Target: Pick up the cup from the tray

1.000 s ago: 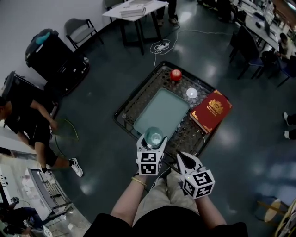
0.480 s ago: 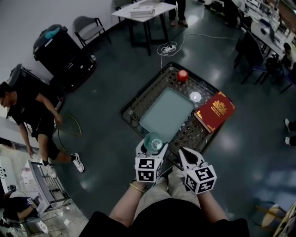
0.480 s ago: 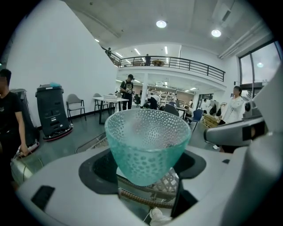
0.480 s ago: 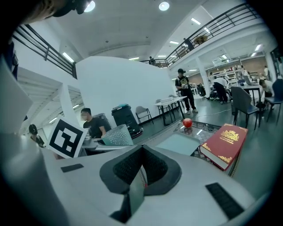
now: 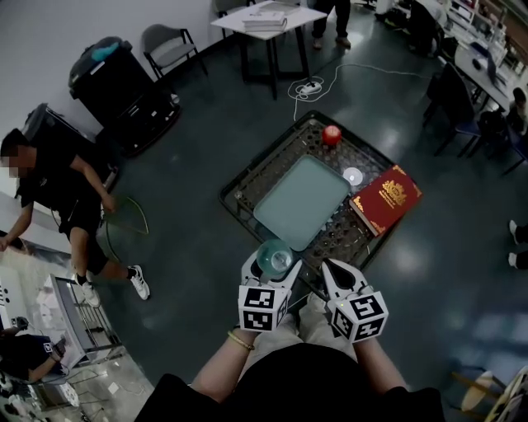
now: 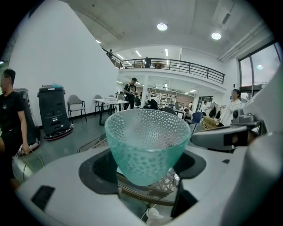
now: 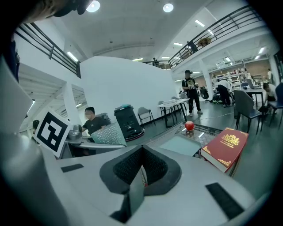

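The bench (image 5: pixel 247 177) stands alone on open dark floor (image 5: pixel 194 231), with free room on every side I can see; a person (image 5: pixel 62 194) is well off to the left, and a white table (image 5: pixel 268 21) stands beyond the far edge. A red book (image 5: pixel 386 198) lies at the bench's right edge, partly over it, and a red ball (image 5: pixel 332 134) sits near the far corner. Both my forearms reach forward side by side, the grippers tilted slightly down at the near corner. The left gripper (image 5: pixel 273 265) is clamped on the cup (image 5: pixel 274 257), its jaws wide against the dimpled green glass (image 6: pixel 148 143), which stands upright. The cup is off the pale tray (image 5: pixel 301 202), over the bench's near corner. The right gripper (image 5: pixel 330 272) has its jaws together with nothing in them, just beside the left.
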Motion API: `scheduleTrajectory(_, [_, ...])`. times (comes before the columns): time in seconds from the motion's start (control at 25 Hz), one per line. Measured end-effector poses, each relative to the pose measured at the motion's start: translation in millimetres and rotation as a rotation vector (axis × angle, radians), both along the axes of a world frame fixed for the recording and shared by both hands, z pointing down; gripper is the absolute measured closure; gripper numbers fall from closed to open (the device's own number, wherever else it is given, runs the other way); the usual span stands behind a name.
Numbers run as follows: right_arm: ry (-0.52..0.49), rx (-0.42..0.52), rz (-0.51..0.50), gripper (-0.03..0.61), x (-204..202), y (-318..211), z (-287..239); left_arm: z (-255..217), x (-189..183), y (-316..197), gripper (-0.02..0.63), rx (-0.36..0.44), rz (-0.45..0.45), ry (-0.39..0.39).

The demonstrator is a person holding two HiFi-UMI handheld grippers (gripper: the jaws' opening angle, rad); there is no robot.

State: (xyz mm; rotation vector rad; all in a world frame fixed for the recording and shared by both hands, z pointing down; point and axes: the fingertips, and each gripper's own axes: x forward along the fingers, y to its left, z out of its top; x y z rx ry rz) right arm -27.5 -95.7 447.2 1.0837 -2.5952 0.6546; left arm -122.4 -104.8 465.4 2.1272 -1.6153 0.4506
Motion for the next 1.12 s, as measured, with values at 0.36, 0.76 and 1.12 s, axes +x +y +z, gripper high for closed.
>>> scheduleTrajectory(0.36, [0.014, 0.029, -0.013, 0.577, 6.1, 5.9, -6.0, -9.9, 11.0, 15.2, 0.249, 0.005, 0.007, 0.019])
scheduleTrajectory(0.76, [0.028, 0.052, -0.015, 0.577, 10.4, 6.8, -9.9, -16.7, 11.1, 15.3, 0.249, 0.022, 0.000, 0.015])
scheduleTrajectory(1.12, [0.031, 0.056, -0.012, 0.577, 17.1, 6.5, -9.5, -19.7, 19.9, 12.5, 0.249, 0.033, 0.005, 0.008])
